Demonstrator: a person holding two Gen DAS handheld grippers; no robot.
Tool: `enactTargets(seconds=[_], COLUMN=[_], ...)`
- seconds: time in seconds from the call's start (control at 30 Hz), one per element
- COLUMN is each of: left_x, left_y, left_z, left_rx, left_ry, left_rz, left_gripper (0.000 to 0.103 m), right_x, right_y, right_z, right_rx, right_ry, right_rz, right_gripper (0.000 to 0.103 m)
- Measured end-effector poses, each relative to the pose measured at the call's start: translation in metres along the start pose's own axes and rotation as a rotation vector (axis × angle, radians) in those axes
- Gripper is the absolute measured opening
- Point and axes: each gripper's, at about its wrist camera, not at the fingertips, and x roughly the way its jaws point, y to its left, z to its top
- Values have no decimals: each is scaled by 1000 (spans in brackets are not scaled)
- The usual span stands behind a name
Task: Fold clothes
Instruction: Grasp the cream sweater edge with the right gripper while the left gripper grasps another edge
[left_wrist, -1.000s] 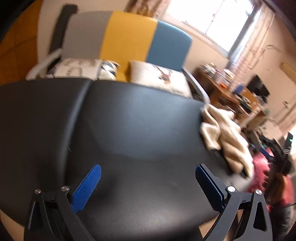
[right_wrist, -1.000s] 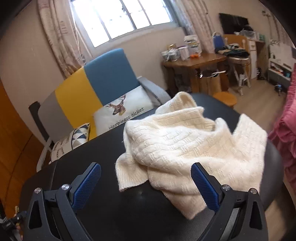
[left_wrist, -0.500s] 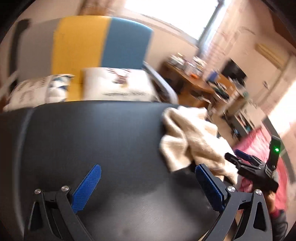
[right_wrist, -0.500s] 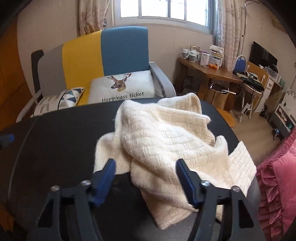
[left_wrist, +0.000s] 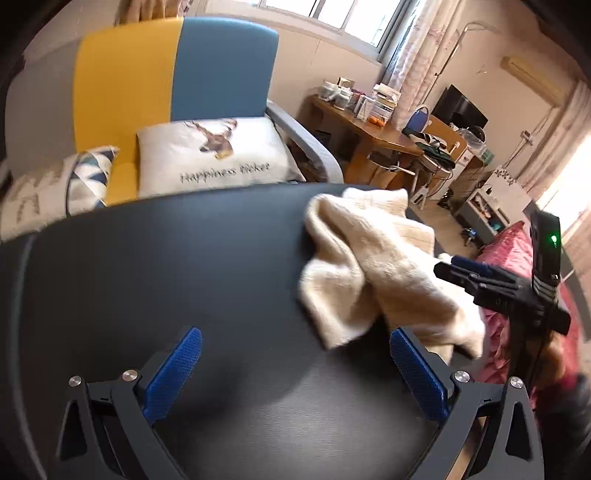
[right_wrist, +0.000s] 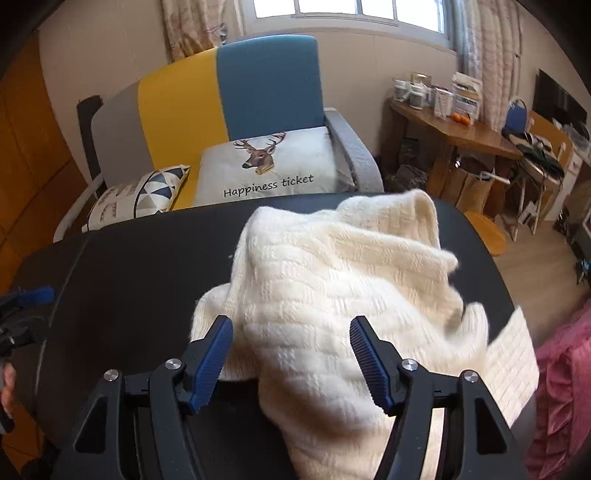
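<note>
Left wrist view:
Surface: black table (left_wrist: 147, 266) fills the lower frame, its far edge curved.
Garment: cream knit sweater (left_wrist: 369, 266) lies crumpled on the right part of the table, reaching its far right edge.
Left gripper (left_wrist: 295, 373): jaws spread wide, 2 blue pads apart over bare table, nothing between them; the right pad sits just beside the sweater's near corner, and I cannot tell whether they touch.
Other tool: right gripper (left_wrist: 465, 267) enters from the right, tips over the sweater's right side, a green light lit on its body.
Background: sofa (left_wrist: 177, 74) in grey, yellow and blue behind the table, a deer cushion (left_wrist: 214, 155) reading "Happiness ticket" on its seat, a wooden desk (left_wrist: 373, 129) to the right.

Right wrist view:
Garment: sweater (right_wrist: 332, 280) bunched in folds on the table (right_wrist: 129, 266), covering its right half and hanging over the near right edge.
Right gripper (right_wrist: 291, 350): jaws partly open, a thick fold of sweater lying between the 2 blue pads; the pads do not visibly press on it.
Other tool: left gripper (right_wrist: 33, 295) shows at the far left edge as a blue tip and black frame.
Background: the same sofa (right_wrist: 229, 99) with deer cushion (right_wrist: 269, 166) and a patterned cushion (right_wrist: 147, 192) with triangles, desk (right_wrist: 461, 129) at right, pink fabric (right_wrist: 561, 387) at lower right.
</note>
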Motion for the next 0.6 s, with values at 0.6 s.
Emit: enactTargets(seconds=[0.6], left_x=[159], left_y=[-77], left_z=[80], left_rx=[-71], left_ry=[319], left_rz=[-227], left_gripper=[103], right_x=[12], right_y=[-61], right_z=[-72], right_rx=[-18], right_ry=[143], right_rz=[-100], right_gripper=[67])
